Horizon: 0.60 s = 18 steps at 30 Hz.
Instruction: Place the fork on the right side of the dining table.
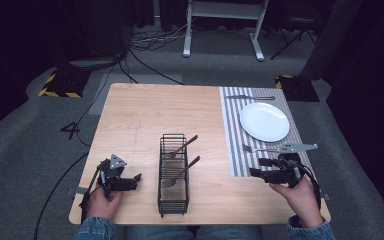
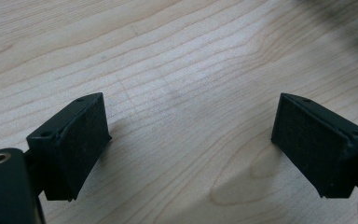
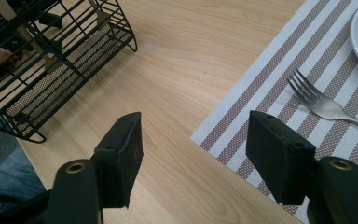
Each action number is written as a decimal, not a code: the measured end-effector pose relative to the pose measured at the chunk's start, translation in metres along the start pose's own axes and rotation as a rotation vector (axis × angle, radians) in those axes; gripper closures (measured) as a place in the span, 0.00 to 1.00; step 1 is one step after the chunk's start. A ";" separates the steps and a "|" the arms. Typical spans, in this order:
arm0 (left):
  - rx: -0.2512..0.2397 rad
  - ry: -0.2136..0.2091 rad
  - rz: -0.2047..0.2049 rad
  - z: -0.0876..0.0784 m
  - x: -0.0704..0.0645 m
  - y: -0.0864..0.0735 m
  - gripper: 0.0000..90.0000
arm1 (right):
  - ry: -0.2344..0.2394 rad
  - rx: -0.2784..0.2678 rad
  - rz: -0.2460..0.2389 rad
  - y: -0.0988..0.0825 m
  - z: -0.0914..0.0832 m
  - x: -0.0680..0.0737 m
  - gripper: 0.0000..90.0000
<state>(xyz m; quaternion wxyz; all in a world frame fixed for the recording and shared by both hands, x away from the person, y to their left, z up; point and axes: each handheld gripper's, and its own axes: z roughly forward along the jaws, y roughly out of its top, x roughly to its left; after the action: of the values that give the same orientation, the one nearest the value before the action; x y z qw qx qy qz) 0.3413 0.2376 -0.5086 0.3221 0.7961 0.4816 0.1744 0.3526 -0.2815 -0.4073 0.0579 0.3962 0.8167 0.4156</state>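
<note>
On the striped placemat (image 1: pixel 235 150), the fork (image 1: pixel 261 149) lies crosswise, tines toward the basket (image 1: pixel 173 172).

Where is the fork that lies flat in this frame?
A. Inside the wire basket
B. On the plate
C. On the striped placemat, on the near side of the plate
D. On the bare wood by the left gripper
C: the fork lies on the striped placemat, just short of the white plate.

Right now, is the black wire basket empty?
No. The black wire basket holds two dark utensils, their handles sticking out over its right side.
</note>
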 end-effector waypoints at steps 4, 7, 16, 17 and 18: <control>0.000 0.000 0.000 0.000 0.000 0.000 0.12 | 0.007 0.004 0.017 -0.013 0.009 -0.003 0.40; 0.000 0.000 0.000 0.000 0.000 0.000 0.12 | 0.011 0.014 0.029 -0.020 0.014 -0.005 0.40; 0.000 0.000 0.000 0.000 0.000 0.000 0.12 | 0.002 0.016 -0.033 -0.038 0.037 0.001 0.41; 0.000 0.000 0.000 0.000 0.000 0.000 0.12 | 0.002 0.016 -0.033 -0.038 0.037 0.001 0.41; 0.000 0.000 0.000 0.000 0.000 0.000 0.12 | -0.013 0.020 -0.045 -0.041 0.041 0.002 0.41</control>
<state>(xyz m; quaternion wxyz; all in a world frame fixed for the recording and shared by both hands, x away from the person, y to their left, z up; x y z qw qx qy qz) 0.3414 0.2376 -0.5086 0.3221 0.7962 0.4816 0.1744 0.3437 -0.2678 -0.4634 0.0686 0.3808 0.8292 0.4034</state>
